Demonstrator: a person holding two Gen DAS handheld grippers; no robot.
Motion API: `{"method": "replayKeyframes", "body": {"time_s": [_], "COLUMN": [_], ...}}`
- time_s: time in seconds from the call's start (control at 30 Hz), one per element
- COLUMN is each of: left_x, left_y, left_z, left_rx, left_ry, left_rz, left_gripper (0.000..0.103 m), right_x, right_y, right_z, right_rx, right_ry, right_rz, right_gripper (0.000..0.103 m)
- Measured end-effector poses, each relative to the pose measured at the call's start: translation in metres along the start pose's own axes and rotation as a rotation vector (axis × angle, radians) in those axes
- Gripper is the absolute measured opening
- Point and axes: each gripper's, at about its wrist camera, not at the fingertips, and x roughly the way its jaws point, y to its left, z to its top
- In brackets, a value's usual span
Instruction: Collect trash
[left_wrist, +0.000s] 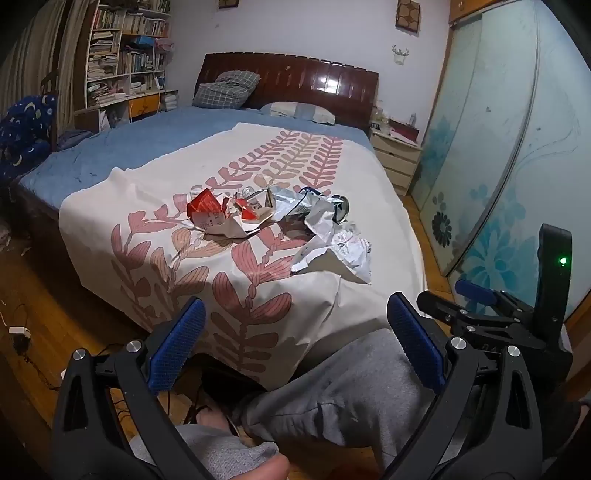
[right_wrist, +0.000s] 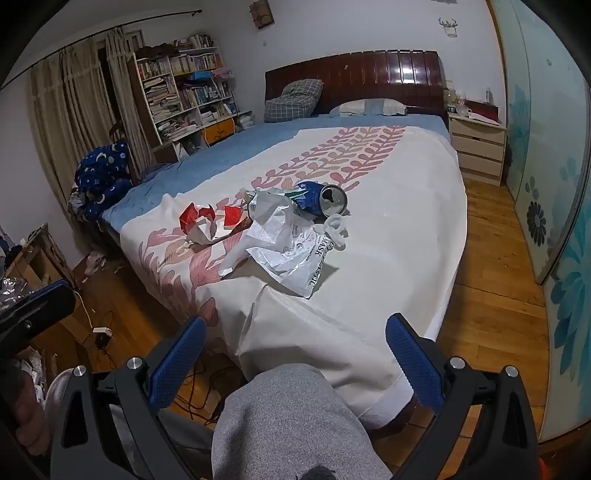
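On the foot end of the cream bedspread with pink leaf print (right_wrist: 388, 236) lies a small heap of trash: a torn red-and-white paper carton (left_wrist: 210, 214), a crumpled white plastic bag with printed lettering (right_wrist: 291, 247), and a crushed blue aluminium can (right_wrist: 321, 201) touching the bag's far edge. Both grippers hang short of the bed above grey-trousered knees (right_wrist: 288, 417). The left gripper (left_wrist: 295, 347) stands wide with nothing between its blue pads; the right gripper (right_wrist: 295, 365) is equally wide and empty. Neither touches the trash.
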Motion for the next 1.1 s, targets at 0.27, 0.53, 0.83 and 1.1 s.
{"method": "replayKeyframes", "body": {"time_s": [0.27, 0.53, 0.83, 1.1], "left_x": [-0.005, 0.007, 0.010, 0.011], "left_y": [0.006, 0.006, 0.002, 0.005], "left_z": [-0.004, -0.006, -0.007, -0.008], "left_rx": [-0.015, -0.022, -0.008, -0.025], "left_ry": [-0.016, 0.015, 0.020, 0.025], "left_rz": [0.018, 0.015, 0.022, 0.020], "left_gripper": [0.098, 0.098, 0.098, 0.098], "right_x": [-0.001, 0.000, -0.002, -0.001], "right_y": [0.000, 0.002, -0.002, 0.000], "right_z": [0.000, -0.003, 0.000, 0.000], "right_rx": [0.003, 0.014, 0.007, 0.000], "right_ry": [0.015, 0.015, 0.013, 0.015], "right_rz": [-0.006, 0.001, -0.005, -0.012], "right_gripper": [0.096, 0.096, 0.096, 0.096]}}
